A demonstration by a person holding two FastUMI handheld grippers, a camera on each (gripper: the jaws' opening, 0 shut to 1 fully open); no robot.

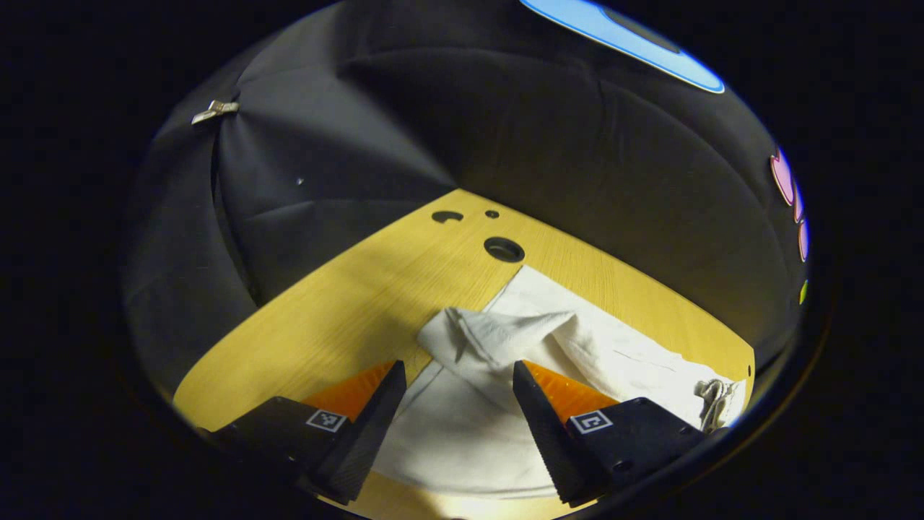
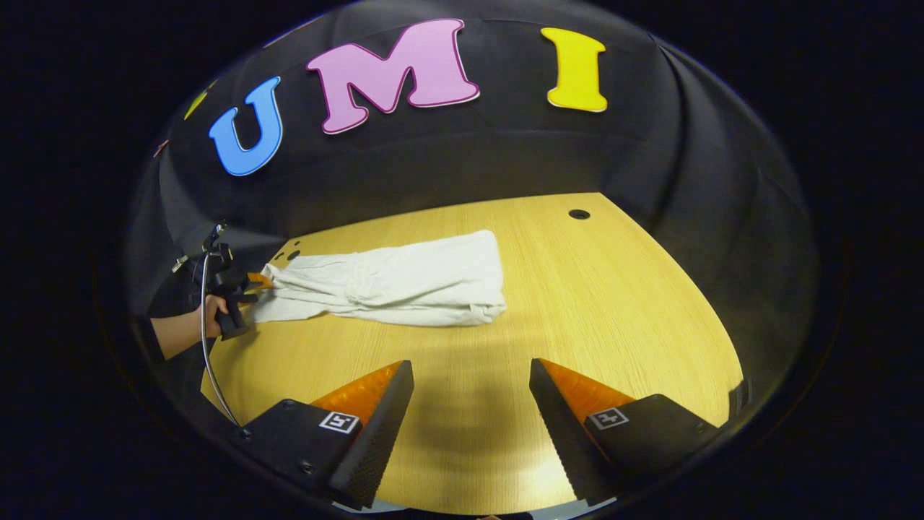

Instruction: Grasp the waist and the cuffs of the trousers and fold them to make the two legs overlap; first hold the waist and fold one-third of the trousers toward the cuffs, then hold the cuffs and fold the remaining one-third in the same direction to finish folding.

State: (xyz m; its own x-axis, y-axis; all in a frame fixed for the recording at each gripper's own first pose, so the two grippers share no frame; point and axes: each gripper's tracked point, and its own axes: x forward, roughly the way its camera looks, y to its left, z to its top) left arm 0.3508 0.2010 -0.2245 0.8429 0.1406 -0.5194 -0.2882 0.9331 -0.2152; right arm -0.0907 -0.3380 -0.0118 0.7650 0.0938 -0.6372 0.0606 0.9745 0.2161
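In the left gripper view, we find the left gripper (image 1: 458, 404) nearest, jaws wide apart and empty, poised over the near end of the white trousers (image 1: 577, 347). Cloth lies between and just beyond the 2 fingers, but neither finger presses on it. A bunched fold of fabric (image 1: 491, 336) rises just ahead of the tips, and a drawstring (image 1: 715, 397) lies at the right edge of that view, which suggests the waist is toward that side.

In the right gripper view, the right gripper (image 2: 473, 404) hangs over the bare wooden table (image 2: 613, 303), jaws likewise wide and holding nothing, well apart from the garment. Farther off, the trousers (image 2: 404, 282) lie flat on the table as 1 narrow strip, which we judge to mean the 2 legs already overlap. The long axis runs left to right across that view, one end square-cut at the right, the other at the far-off left gripper (image 2: 249, 285) and the hand (image 2: 209, 318) holding it.

We judge the leg-overlap step done and the first one-third fold not yet made. The next move calls for both grippers to close on the 2 corners of the waist end, lift and carry it along the long axis toward the cuffs. We cannot tell for certain which end is the waist.

Beyond, holes (image 1: 503, 249) pierce the table near the wall.
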